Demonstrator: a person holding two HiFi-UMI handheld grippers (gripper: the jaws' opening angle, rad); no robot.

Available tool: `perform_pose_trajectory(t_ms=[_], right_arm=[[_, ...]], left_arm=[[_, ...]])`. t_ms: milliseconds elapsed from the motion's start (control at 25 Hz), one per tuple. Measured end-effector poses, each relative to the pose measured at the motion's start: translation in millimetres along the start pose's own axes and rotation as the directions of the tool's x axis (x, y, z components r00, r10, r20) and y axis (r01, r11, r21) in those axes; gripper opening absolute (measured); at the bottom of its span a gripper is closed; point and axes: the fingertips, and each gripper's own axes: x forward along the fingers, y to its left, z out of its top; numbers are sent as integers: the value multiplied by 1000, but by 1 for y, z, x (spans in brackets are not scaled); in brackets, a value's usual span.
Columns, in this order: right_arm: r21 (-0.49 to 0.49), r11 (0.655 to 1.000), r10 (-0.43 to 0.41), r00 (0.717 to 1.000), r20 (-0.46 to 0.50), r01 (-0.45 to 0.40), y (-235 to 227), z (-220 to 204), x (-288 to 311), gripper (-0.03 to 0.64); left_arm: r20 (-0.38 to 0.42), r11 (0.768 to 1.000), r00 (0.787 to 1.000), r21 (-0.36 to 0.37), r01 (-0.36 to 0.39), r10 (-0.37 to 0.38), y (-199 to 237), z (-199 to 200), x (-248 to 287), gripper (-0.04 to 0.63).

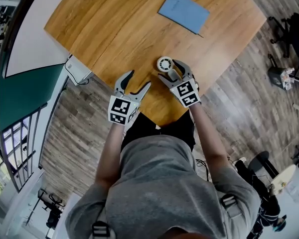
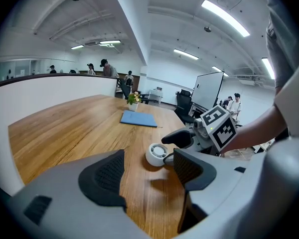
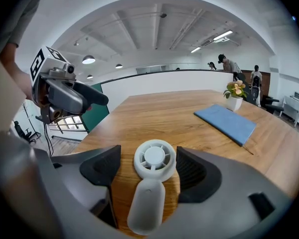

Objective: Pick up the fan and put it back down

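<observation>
The right gripper [image 3: 148, 159] has its jaws wide apart, one on each side of the fan [image 3: 148, 198], and they are not clamped on it. There is clear wood between the left pad and the fan's round head. The right pad sits just beside the head, and I cannot tell whether it touches. The fan lies flat on the table [image 1: 114, 29], close to the edge where the person stands. Its grilled head points away from them and its handle runs back between the jaws toward the gripper body.

Just to the left, the left gripper [image 1: 139, 78] hangs over the same edge with its jaws also spread, and only bare wood shows between them. The fan lies ahead of it and off to its right, apart from its pads. Both grippers tilt down toward the table, marker cubes facing up, with a bare forearm behind each.

Farther across the table a blue pad [image 1: 183, 13] lies flat, well away from the fan. Beyond it, at the far edge, stands a small plant [image 3: 234, 96] in a white pot.
</observation>
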Motion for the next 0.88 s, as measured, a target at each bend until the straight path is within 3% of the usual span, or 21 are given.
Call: perform_pose_trajectory(t_ms=[880], right_arm=[[-20, 999, -29, 996, -83, 27, -8, -28, 39, 367]], left_arm=[[-28, 1000, 1000, -26, -14, 13, 27, -11, 3, 311]])
